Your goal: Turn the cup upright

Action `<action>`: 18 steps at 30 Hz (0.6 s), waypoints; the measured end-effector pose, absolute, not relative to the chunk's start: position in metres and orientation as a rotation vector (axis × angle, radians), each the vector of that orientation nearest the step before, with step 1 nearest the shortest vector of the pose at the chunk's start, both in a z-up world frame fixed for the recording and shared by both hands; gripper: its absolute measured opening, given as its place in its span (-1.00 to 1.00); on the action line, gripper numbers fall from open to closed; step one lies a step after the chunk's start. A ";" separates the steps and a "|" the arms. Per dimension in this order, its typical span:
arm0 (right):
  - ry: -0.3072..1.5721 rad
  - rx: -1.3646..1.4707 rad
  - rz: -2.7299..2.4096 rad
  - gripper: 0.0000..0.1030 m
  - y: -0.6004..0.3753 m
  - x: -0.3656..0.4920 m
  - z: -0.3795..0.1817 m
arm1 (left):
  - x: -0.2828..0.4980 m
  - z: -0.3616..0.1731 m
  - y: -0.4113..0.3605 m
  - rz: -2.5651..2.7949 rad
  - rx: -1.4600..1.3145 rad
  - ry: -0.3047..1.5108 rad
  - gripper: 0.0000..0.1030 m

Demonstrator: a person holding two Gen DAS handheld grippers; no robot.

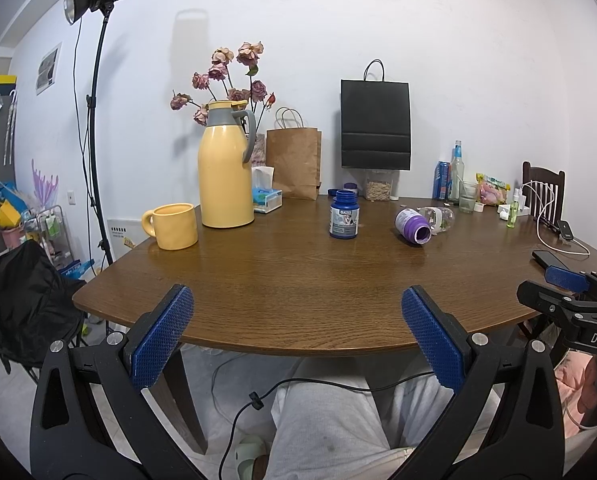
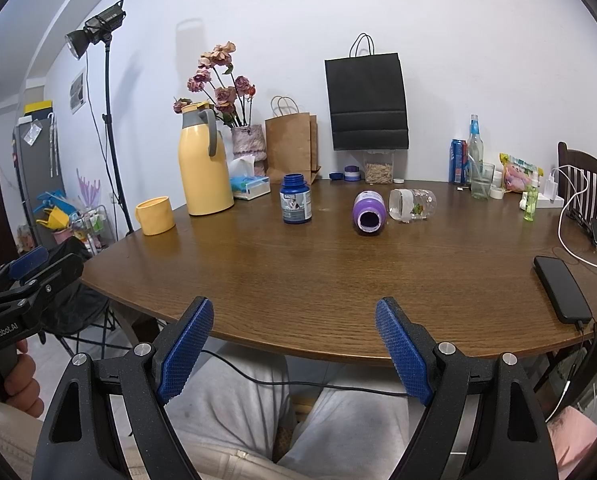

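Note:
A purple cup (image 1: 413,226) lies on its side on the brown wooden table (image 1: 298,280), its open mouth facing me; it also shows in the right wrist view (image 2: 369,213). A clear plastic bottle (image 2: 412,204) lies on its side just behind it. My left gripper (image 1: 297,316) is open and empty at the table's near edge. My right gripper (image 2: 294,328) is open and empty at the near edge too, well short of the cup. The right gripper also shows at the right edge of the left wrist view (image 1: 566,284).
An upright blue jar (image 1: 344,214), a yellow mug (image 1: 173,225) and a yellow thermos jug (image 1: 226,168) stand to the left. Paper bags (image 1: 374,124), bottles and a glass (image 1: 467,196) line the back. A black phone (image 2: 561,288) with cable lies at the right edge.

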State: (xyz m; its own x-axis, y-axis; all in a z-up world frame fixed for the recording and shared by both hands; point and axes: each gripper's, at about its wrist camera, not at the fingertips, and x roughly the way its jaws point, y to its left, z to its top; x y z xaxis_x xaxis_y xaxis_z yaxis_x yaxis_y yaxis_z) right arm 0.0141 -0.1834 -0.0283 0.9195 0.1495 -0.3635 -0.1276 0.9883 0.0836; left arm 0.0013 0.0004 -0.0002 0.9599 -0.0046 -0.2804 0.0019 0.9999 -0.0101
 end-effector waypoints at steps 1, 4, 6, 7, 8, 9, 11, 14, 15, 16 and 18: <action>0.378 0.058 0.142 0.70 -0.183 0.014 -0.029 | 0.001 0.000 0.000 -0.003 -0.010 0.284 1.00; 0.378 0.060 0.142 0.70 -0.183 0.013 -0.029 | 0.001 0.000 0.001 -0.003 -0.010 0.283 1.00; 0.379 0.060 0.142 0.70 -0.183 0.014 -0.028 | 0.001 0.000 0.000 -0.003 -0.011 0.285 1.00; 0.378 0.059 0.142 0.70 -0.183 0.014 -0.028 | 0.001 0.000 0.000 -0.004 -0.010 0.284 1.00; 0.378 0.059 0.142 0.70 -0.183 0.013 -0.028 | 0.001 0.000 0.001 -0.003 -0.010 0.284 1.00; 0.378 0.059 0.142 0.70 -0.184 0.014 -0.028 | 0.001 0.000 0.001 -0.003 -0.010 0.284 1.00; 0.378 0.059 0.142 0.70 -0.183 0.014 -0.028 | 0.001 0.000 0.001 -0.003 -0.011 0.284 1.00; 0.379 0.059 0.142 0.70 -0.183 0.014 -0.028 | 0.001 0.000 0.001 -0.003 -0.011 0.285 1.00; 0.378 0.059 0.142 0.70 -0.183 0.014 -0.028 | 0.001 0.000 0.001 -0.003 -0.011 0.285 1.00; 0.378 0.059 0.142 0.70 -0.183 0.013 -0.028 | 0.001 0.000 0.001 -0.003 -0.011 0.284 1.00; 0.378 0.059 0.142 0.70 -0.184 0.014 -0.028 | 0.001 0.000 0.001 -0.004 -0.010 0.285 1.00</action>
